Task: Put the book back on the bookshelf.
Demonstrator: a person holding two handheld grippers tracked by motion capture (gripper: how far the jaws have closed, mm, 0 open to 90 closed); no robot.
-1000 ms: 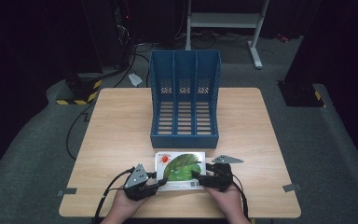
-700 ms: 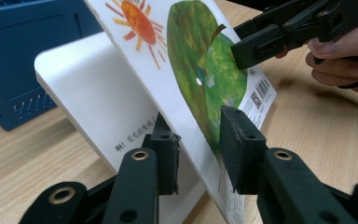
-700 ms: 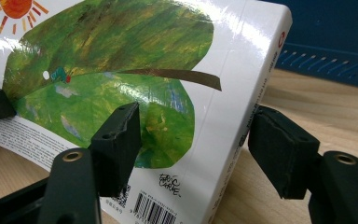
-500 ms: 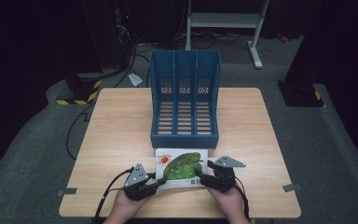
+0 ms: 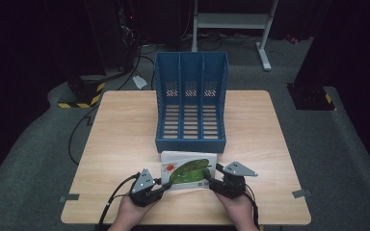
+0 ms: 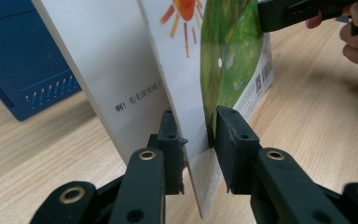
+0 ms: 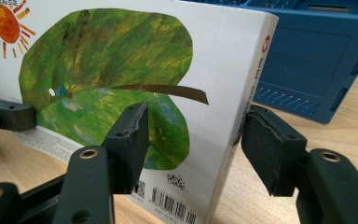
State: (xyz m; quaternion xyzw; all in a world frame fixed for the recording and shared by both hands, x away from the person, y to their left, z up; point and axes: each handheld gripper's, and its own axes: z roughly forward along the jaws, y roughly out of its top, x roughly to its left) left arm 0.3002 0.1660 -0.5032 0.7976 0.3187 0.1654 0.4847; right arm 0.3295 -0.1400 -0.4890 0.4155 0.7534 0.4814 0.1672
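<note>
Book (image 5: 189,171) tilted up off the surface (image 5: 125,134) before blue file rack (image 5: 191,103). My left gripper (image 6: 196,133) has just clamped its cover edge; right gripper (image 7: 193,140) jaws narrowing around the spine, not yet pressing. Lift nearly ready.

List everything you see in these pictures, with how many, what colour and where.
Book: one, white cover with a green leaf and an orange sun, tilted up on edge at the near middle of the table, between the two grippers.
File rack: one, blue, three slots, on the table behind the book.
Table: one, light wood, centre.
Metal stand: one, pale grey, on the floor behind the table.
Cables: several, black, on the floor at the back left.
Left gripper: one, black, shut on the book's thin open edge.
Right gripper: one, black, jaws around the book's spine end, having just been closing; the right pad looks close to the spine.
Hands: two, at the near edge.
</note>
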